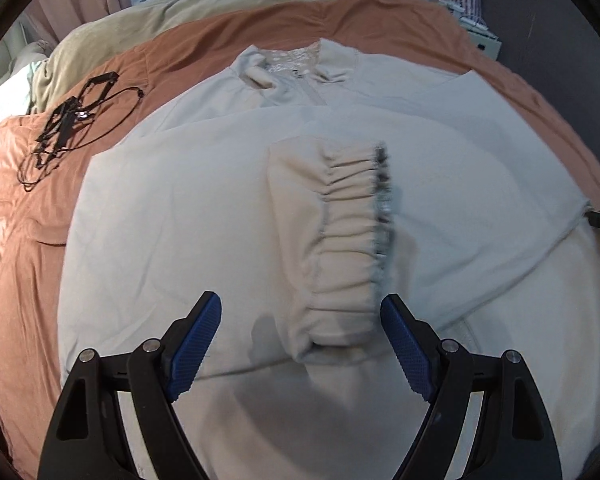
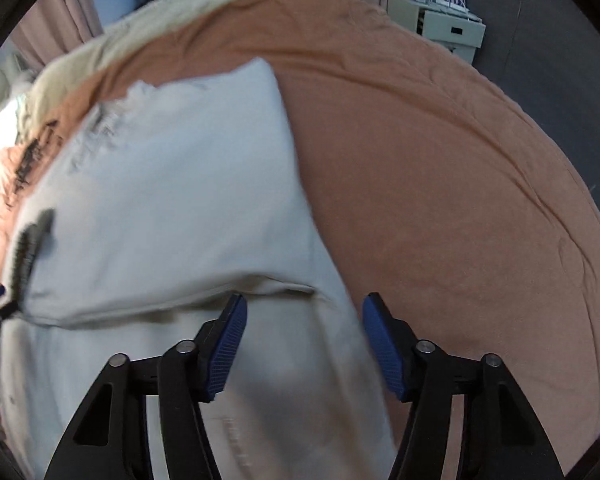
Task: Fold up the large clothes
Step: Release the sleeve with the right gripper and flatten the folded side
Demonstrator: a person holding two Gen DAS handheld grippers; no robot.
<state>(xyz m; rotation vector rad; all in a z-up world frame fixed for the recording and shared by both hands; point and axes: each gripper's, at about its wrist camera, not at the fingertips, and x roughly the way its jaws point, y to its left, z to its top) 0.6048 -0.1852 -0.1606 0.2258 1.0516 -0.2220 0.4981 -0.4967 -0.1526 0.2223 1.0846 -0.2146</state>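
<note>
A big pale grey soft jacket with a stand-up collar [image 1: 260, 200] lies flat on the rust-orange bed cover [image 1: 24, 264]. The jacket sits in the middle of the cover. Its long way runs from the near edge of the bed up to its collar [image 1: 292, 64], which points to the far end of the bed. One sleeve is folded across the chest, and its gathered cuff with a dark trim [image 1: 348, 236] lies on top, near the middle of the jacket.

There is bare orange cover on both sides of the jacket. In the right wrist view the cover to the right of the jacket [image 2: 172, 208] is wide and open, with only soft wrinkles. The jacket's right edge runs slanted from the far corner down to the near side. To the left of the jacket, well apart from it, lies a black tangle of wire and clips [image 1: 72, 120]. Past the collar a cream blanket [image 1: 204, 8] covers the far end of the bed.

The left gripper [image 1: 300, 316] hangs just above the cuff with its blue fingers [image 1: 198, 344] wide apart, holding nothing. The right gripper [image 2: 304, 320] hangs over the jacket's right edge, by a folded seam. Its blue fingers [image 2: 228, 348] are apart too, and empty.
</note>
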